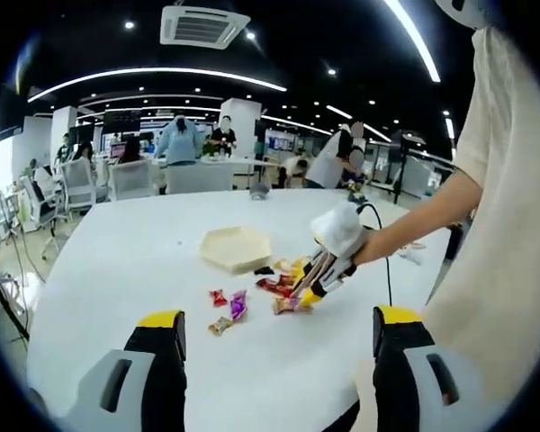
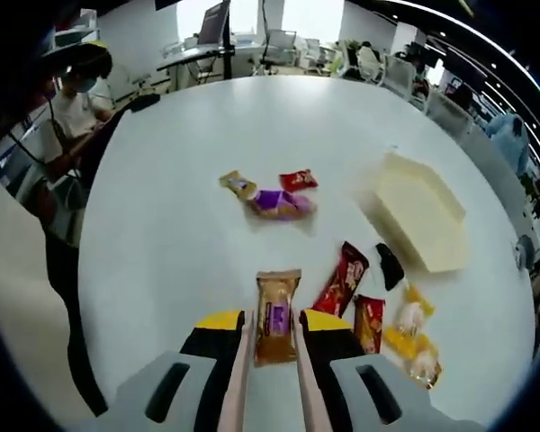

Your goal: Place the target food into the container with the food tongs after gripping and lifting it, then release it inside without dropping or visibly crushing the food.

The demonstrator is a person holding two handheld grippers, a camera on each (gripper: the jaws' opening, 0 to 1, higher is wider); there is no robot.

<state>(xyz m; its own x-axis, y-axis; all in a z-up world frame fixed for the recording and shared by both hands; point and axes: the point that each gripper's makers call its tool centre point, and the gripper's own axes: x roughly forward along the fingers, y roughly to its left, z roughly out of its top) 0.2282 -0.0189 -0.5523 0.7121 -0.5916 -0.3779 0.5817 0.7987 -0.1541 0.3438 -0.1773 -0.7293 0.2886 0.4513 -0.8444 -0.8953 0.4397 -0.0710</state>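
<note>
the fingers point(image 1: 162, 355) of the left gripper point(image 1: 277, 335) stand wide apart with nothing between them, raised over the near edge of the white table point(image 1: 135, 261). in the left gripper view the pale hexagonal container point(image 1: 236, 247) sits toward the middle of the table, and a scatter of wrapped snacks lies just beside it on its near side: a red candy point(image 1: 218, 297), a purple candy point(image 1: 238, 305) and a small tan candy point(image 1: 220, 326) a little apart from the rest. the right gripper point(image 1: 313, 290), held by a person's white-gloved hand point(image 1: 340, 229), comes in from the right and reaches down into the scatter near the right edge.

in the right gripper view the right gripper point(image 2: 268, 337) carries thin pale food tongs point(image 2: 237, 378), their two blades drawn narrow on either side of a brown wrapped pastry point(image 2: 276, 315) that lies flat on the table point(image 2: 162, 180); whether they press it cannot be told. the container point(image 2: 423, 216) rests well apart toward the right edge. a long red packet point(image 2: 342, 274), a black piece point(image 2: 390, 265), a red-brown packet point(image 2: 369, 322) and yellow packets point(image 2: 412, 335) lie between pastry and container, the purple candy point(image 2: 274, 203) further out.
</note>
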